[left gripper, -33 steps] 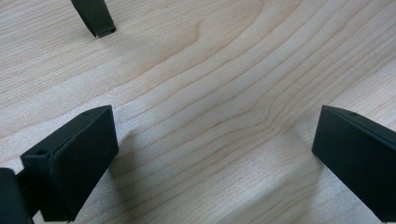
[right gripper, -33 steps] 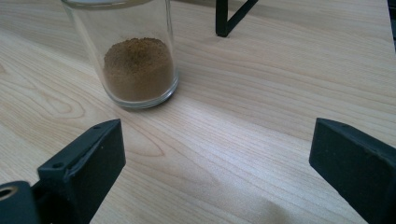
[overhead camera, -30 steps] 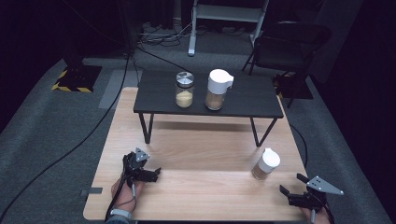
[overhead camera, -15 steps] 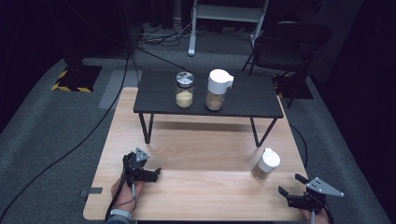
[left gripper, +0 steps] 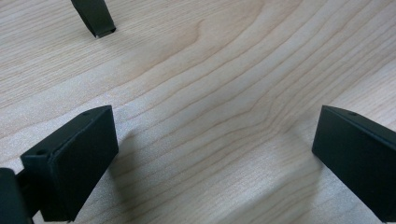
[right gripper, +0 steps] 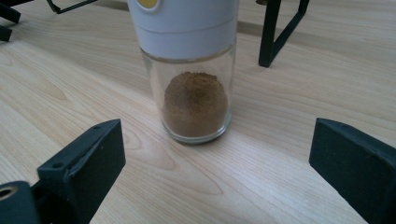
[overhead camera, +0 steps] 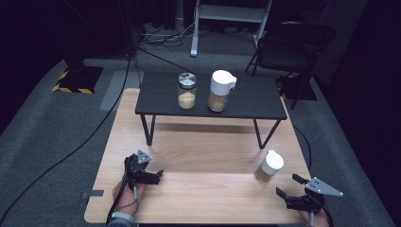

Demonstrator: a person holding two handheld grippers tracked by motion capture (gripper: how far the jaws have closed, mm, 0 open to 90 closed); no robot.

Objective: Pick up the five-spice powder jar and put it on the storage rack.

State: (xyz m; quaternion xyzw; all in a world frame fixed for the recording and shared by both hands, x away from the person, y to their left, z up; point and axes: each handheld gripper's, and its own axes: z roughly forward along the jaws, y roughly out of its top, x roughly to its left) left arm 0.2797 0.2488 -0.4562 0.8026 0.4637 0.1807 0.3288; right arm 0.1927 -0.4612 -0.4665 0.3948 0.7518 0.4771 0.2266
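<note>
Two jars sat on the black stand (overhead camera: 246, 101), a third white-capped jar (overhead camera: 269, 166) stood below it near its right leg, ungrabbed, just ahead of the spread right gripper (right gripper: 210, 172); left gripper (left gripper: 210, 163) spread, empty.

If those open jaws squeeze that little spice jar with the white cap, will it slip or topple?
The spice jar looks like smooth glass, so it may slip. It stands taller than wide with a large white cap, so a high push could tip it. Partly filled with brown powder, it is probably light.
</note>
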